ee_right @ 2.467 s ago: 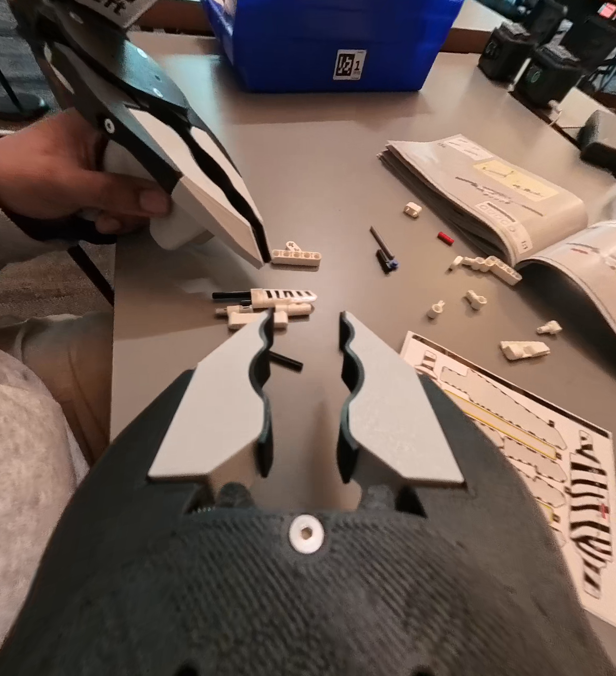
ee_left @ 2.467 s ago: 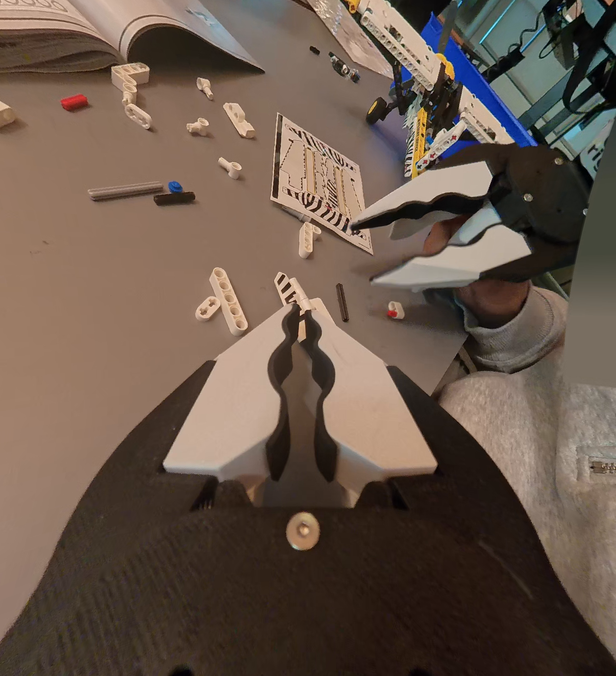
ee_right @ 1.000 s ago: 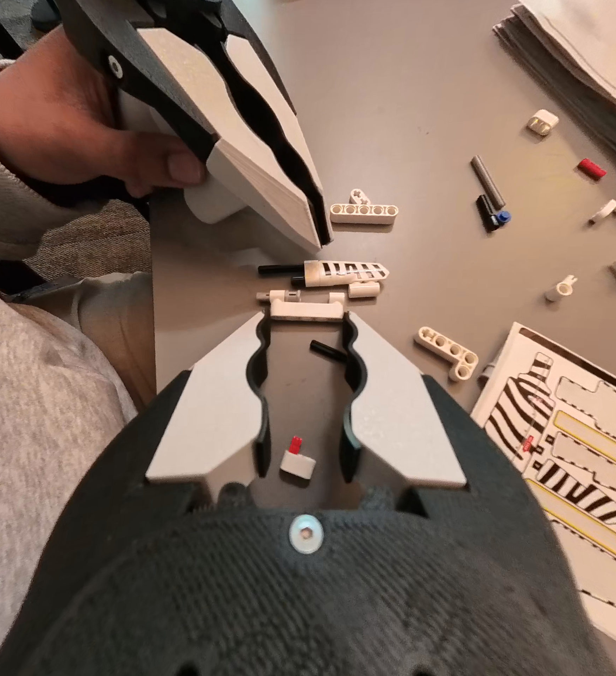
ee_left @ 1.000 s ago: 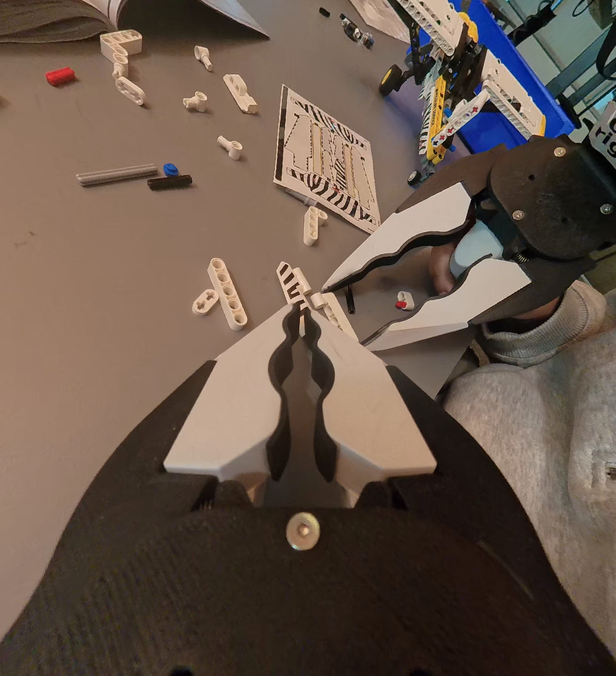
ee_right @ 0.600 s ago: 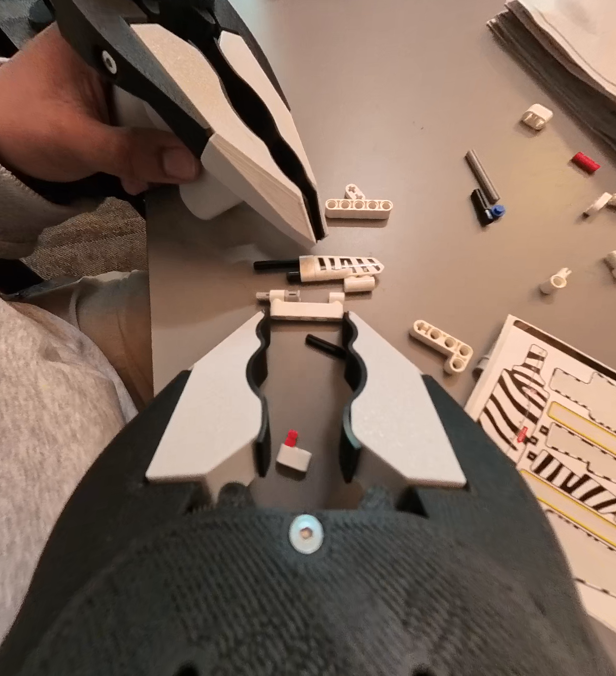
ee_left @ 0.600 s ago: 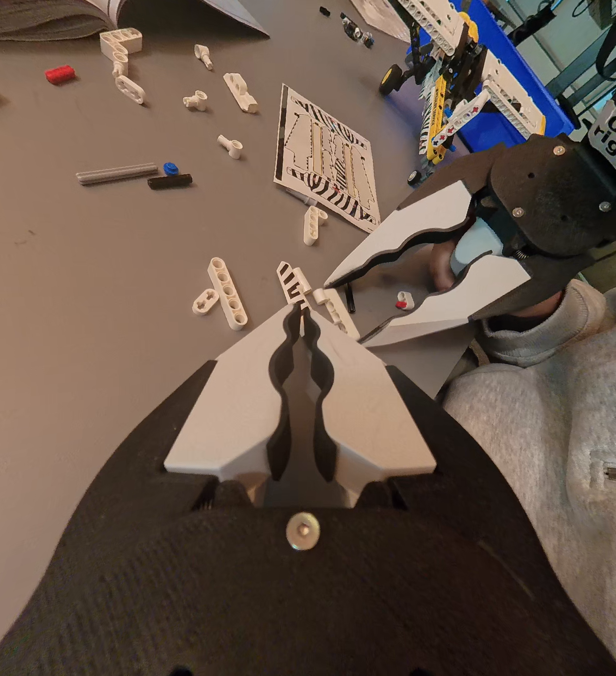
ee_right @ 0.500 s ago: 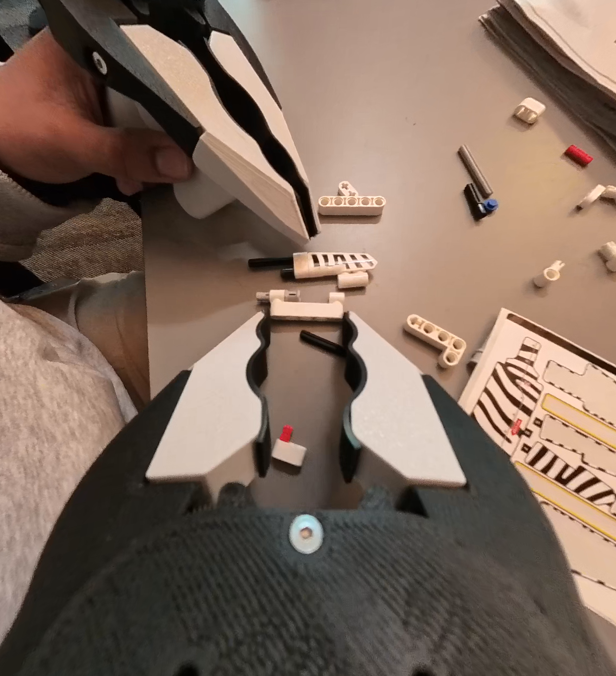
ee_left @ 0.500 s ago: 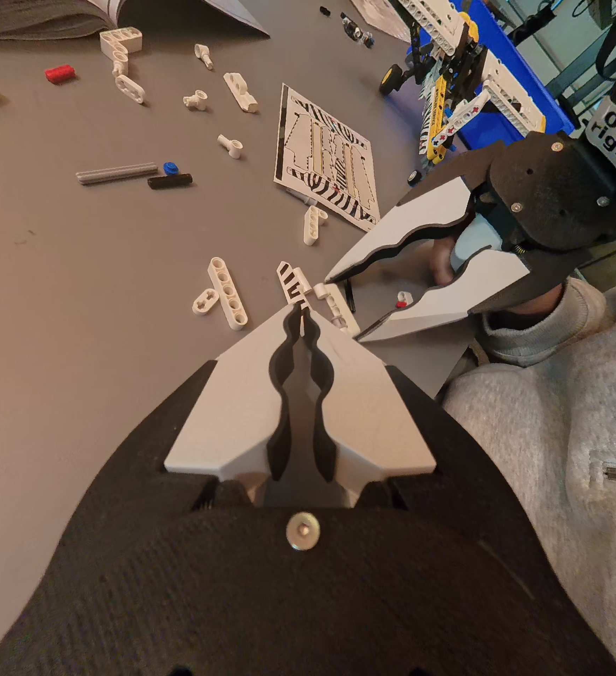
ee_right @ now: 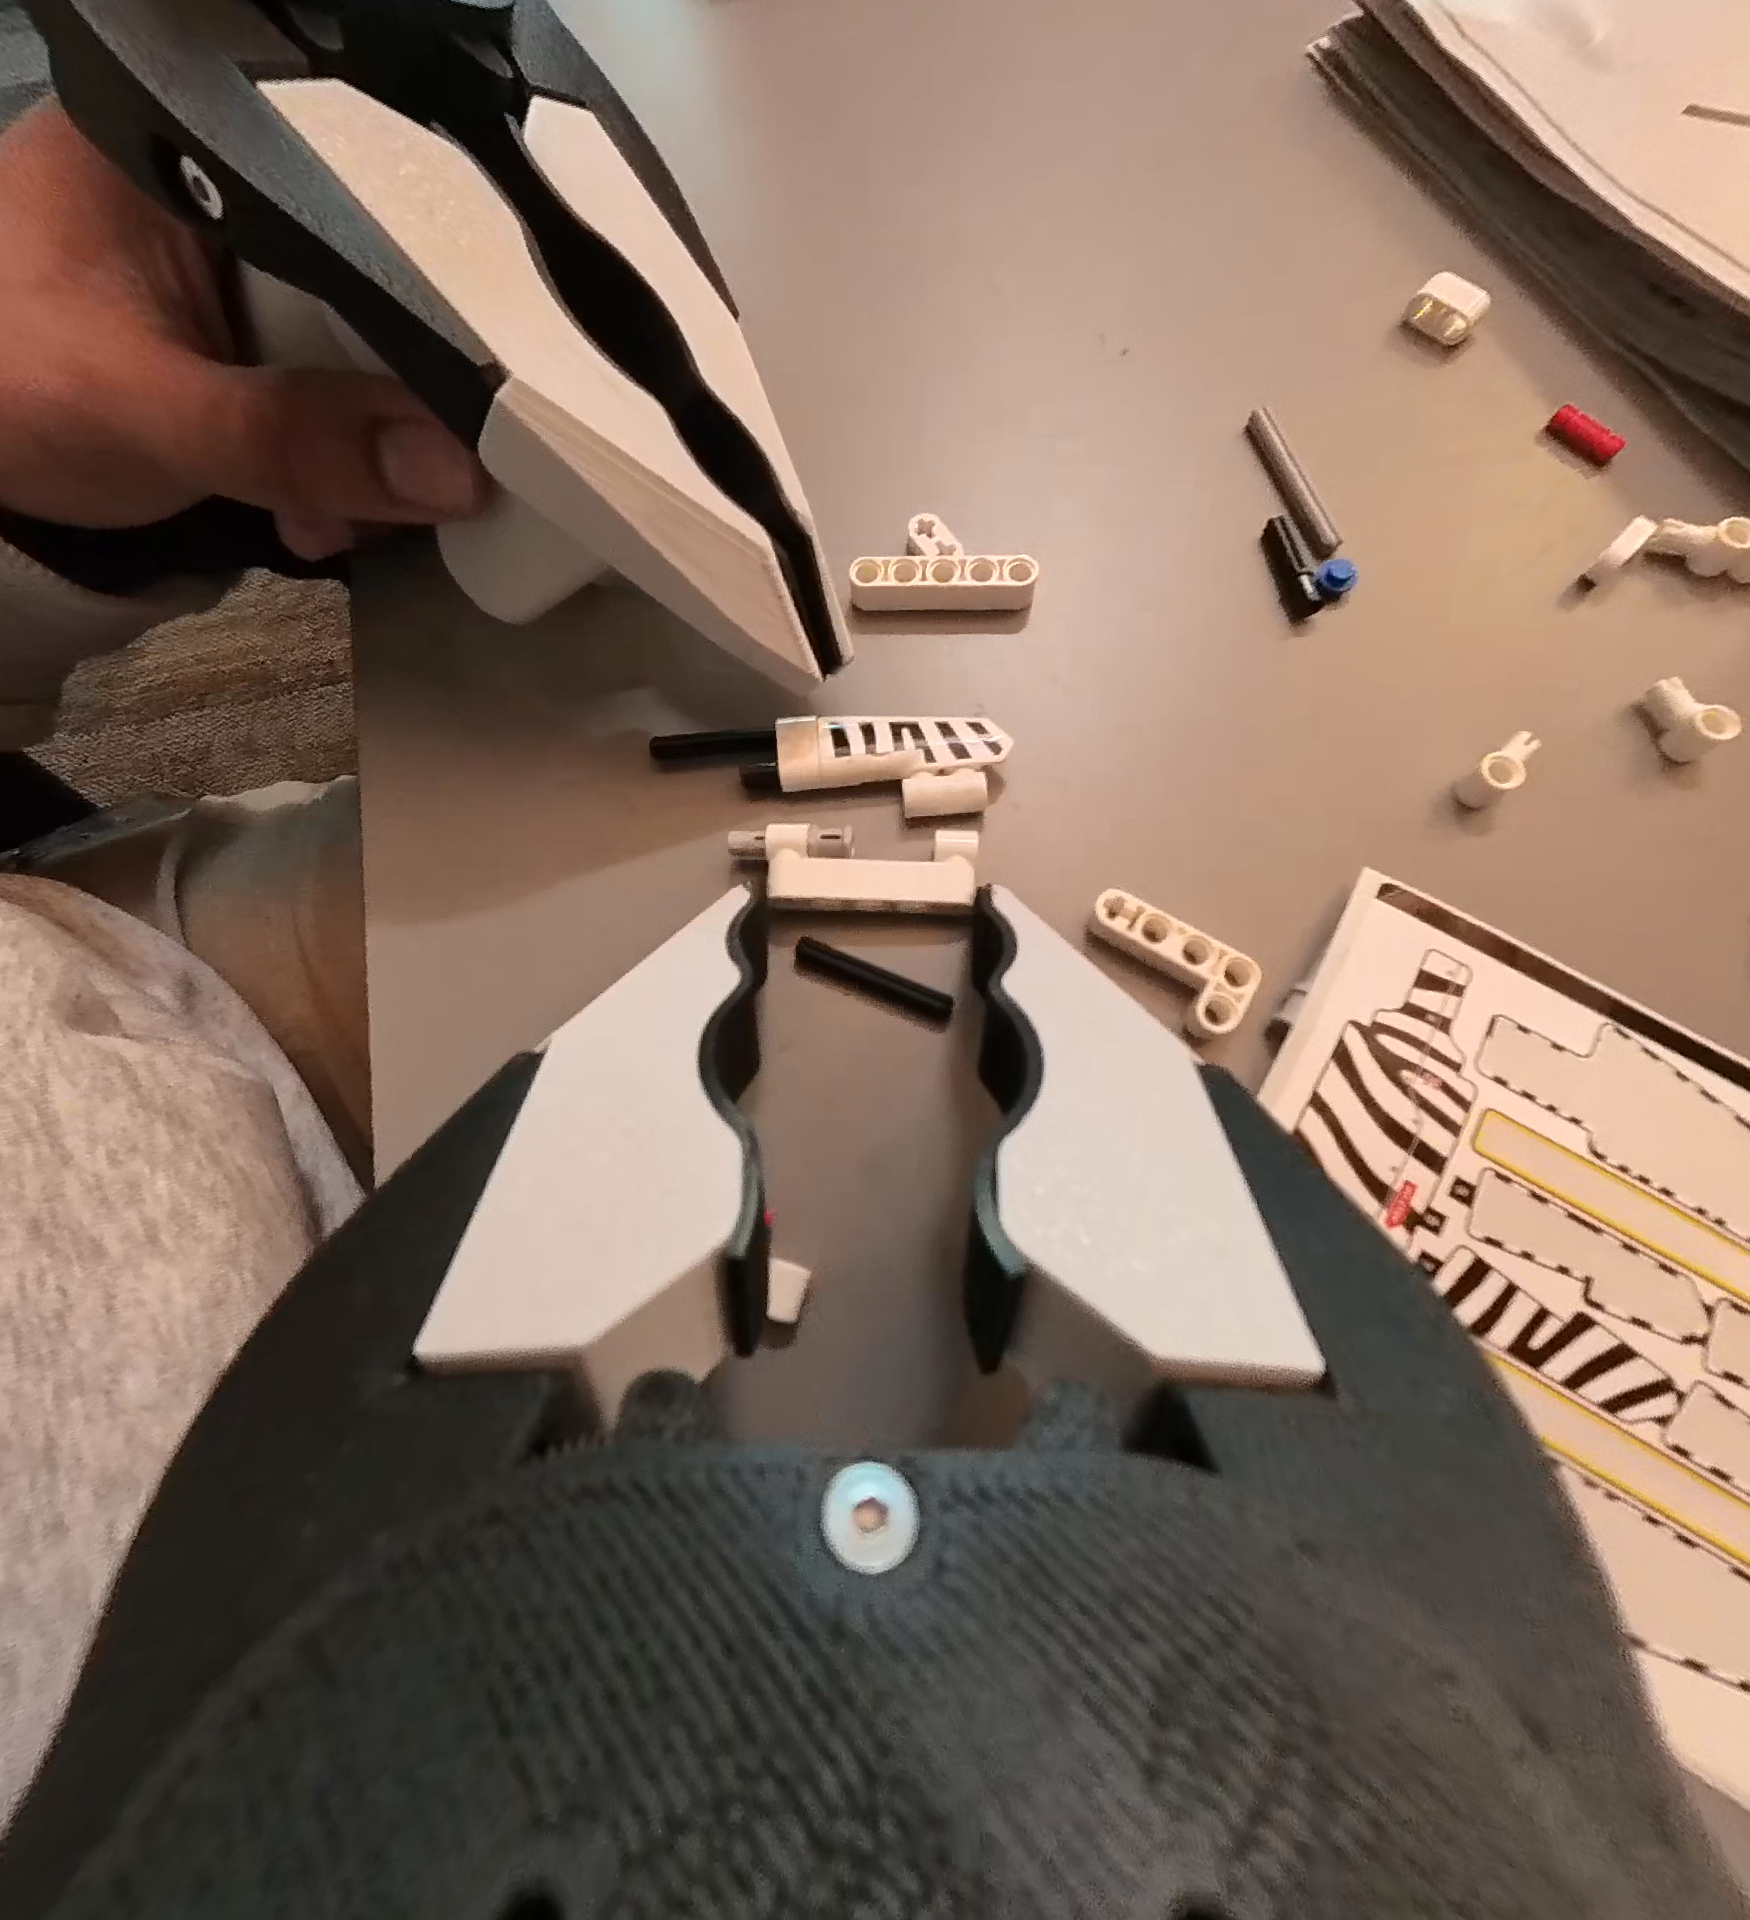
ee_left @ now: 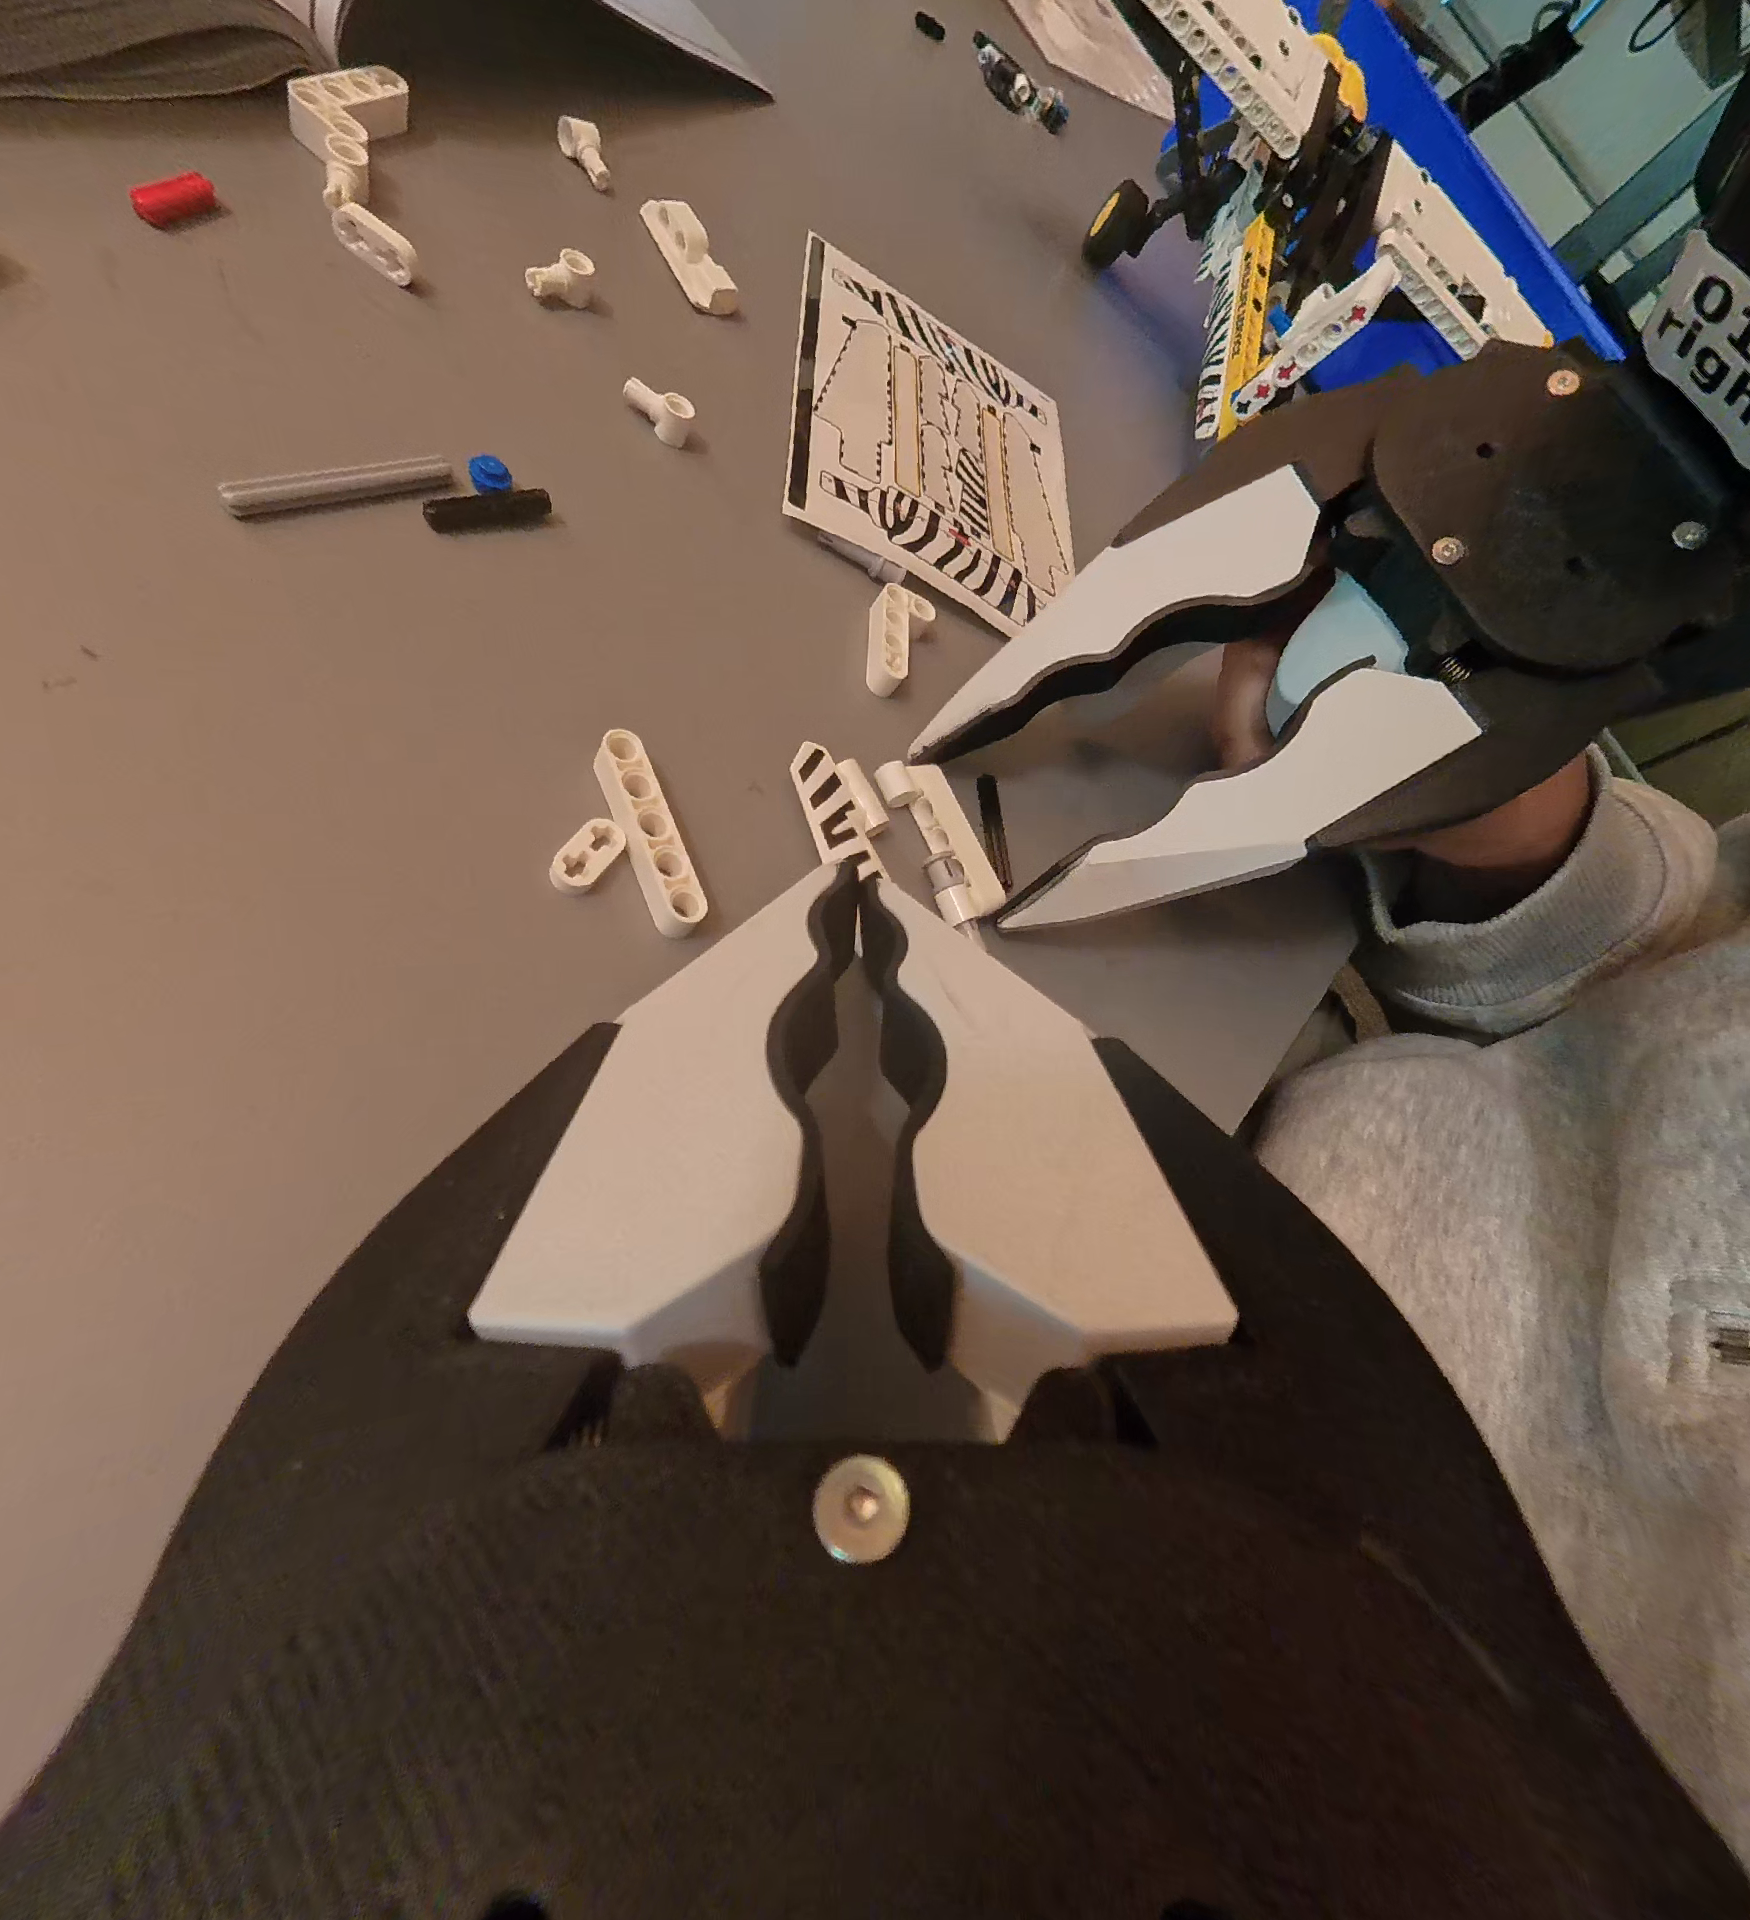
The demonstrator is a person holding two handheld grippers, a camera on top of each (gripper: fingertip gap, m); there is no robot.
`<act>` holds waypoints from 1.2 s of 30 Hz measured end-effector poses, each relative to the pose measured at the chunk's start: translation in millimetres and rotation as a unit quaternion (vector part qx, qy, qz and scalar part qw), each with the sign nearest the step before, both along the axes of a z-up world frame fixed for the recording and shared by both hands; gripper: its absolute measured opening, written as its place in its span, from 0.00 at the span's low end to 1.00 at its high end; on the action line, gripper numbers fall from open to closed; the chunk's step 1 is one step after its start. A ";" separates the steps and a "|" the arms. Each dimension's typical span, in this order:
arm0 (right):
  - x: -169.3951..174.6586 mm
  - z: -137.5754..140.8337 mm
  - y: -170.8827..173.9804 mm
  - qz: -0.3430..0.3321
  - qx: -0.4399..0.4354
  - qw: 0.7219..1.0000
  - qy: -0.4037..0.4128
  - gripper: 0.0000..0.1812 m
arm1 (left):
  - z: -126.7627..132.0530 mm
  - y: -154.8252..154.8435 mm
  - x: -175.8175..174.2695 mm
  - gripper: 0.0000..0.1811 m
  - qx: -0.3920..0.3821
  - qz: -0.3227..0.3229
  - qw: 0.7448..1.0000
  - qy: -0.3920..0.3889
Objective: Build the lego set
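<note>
My right gripper (ee_right: 866,909) is open, its tips on either side of a white beam with end connectors (ee_right: 866,881) that lies flat near the table's near edge. A black pin (ee_right: 871,977) and a small white piece with a red pin (ee_right: 786,1288) lie between its fingers. My left gripper (ee_left: 858,883) is shut and empty, its tips just above a zebra-striped white piece on a black axle (ee_left: 835,816). In the right wrist view that striped piece (ee_right: 886,753) lies just beyond the beam, under the left gripper (ee_right: 835,660).
A five-hole beam (ee_left: 653,831), an L-shaped beam (ee_right: 1177,961), a sticker sheet (ee_right: 1577,1247), a grey axle (ee_left: 336,483) and small white connectors lie scattered. An open booklet (ee_right: 1629,156) lies at the far side. A part-built model (ee_left: 1297,208) stands by a blue bin. Spacing between my two grippers at the tips: around 4 cm. Left tips and right tips are each some 12 cm from the grey axle (ee_left: 336,483). My right wrist view (ee_right: 1291,468) looks at it from another angle.
My right gripper has come down and forward until its open tips frame the white beam. The red-pin piece now sits far back by its left finger. The left gripper has barely moved.
</note>
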State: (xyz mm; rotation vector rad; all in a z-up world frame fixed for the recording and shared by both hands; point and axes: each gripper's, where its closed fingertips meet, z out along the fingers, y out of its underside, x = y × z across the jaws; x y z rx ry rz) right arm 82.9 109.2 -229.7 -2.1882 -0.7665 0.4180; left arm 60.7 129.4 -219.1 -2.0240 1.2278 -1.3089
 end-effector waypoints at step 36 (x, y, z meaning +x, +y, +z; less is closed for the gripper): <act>-1.3 -1.7 14.4 0.065 -0.009 0.997 -0.034 0.21 | -3.9 -4.1 9.2 0.08 0.013 -0.011 0.999 0.040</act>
